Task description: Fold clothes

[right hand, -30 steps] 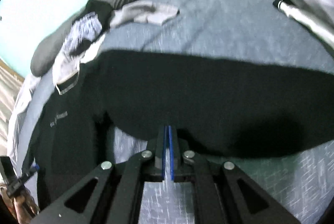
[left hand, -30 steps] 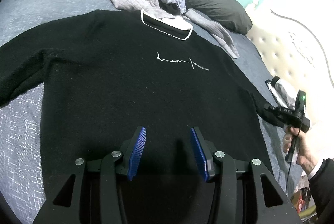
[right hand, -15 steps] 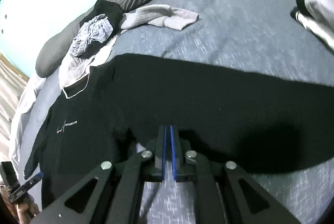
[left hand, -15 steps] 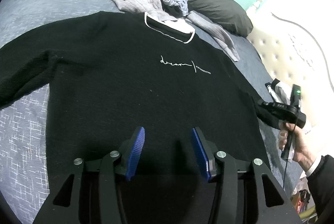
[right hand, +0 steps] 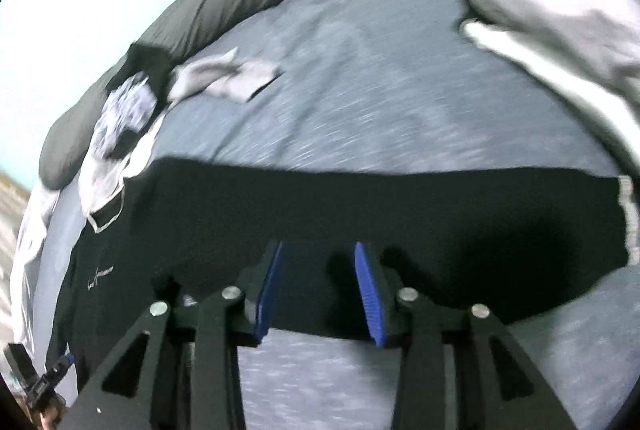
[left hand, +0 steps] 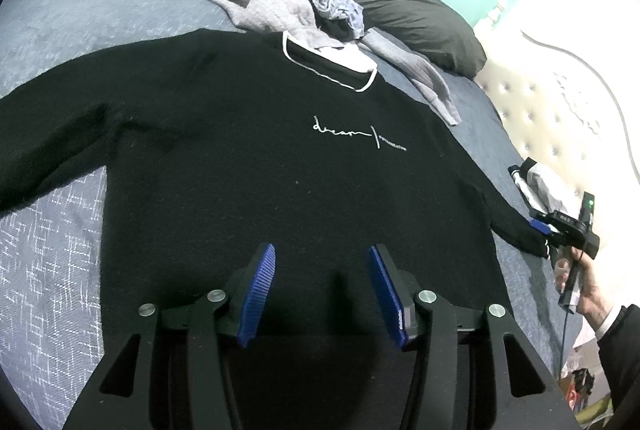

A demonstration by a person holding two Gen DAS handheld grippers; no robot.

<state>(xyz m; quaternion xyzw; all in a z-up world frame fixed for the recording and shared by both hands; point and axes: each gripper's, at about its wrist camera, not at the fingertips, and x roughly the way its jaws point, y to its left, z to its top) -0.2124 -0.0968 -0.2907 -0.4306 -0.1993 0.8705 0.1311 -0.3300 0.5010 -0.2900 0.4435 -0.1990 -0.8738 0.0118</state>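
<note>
A black sweater (left hand: 260,157) with a white-trimmed collar and white chest lettering lies spread flat, front up, on the bed. My left gripper (left hand: 321,254) hovers open over its lower body with nothing between the pads. In the right wrist view, the sweater's right sleeve (right hand: 400,205) stretches across the picture to its white-edged cuff (right hand: 626,213). My right gripper (right hand: 319,250) stands over the sleeve's near edge. Its jaws are opening; cloth lies beneath them and the pads do not press on it. The left wrist view shows the right gripper (left hand: 560,226) by that cuff, held in a hand.
A pile of grey and patterned clothes (left hand: 288,5) lies above the collar against dark pillows (left hand: 400,5). A folded grey-and-white garment (right hand: 560,13) sits near the tufted headboard (left hand: 560,101). Grey bedcover (left hand: 52,270) surrounds the sweater.
My right gripper's jaws have gone from shut to spread apart, and it has shifted along the sleeve toward the cuff. The left gripper has stayed put.
</note>
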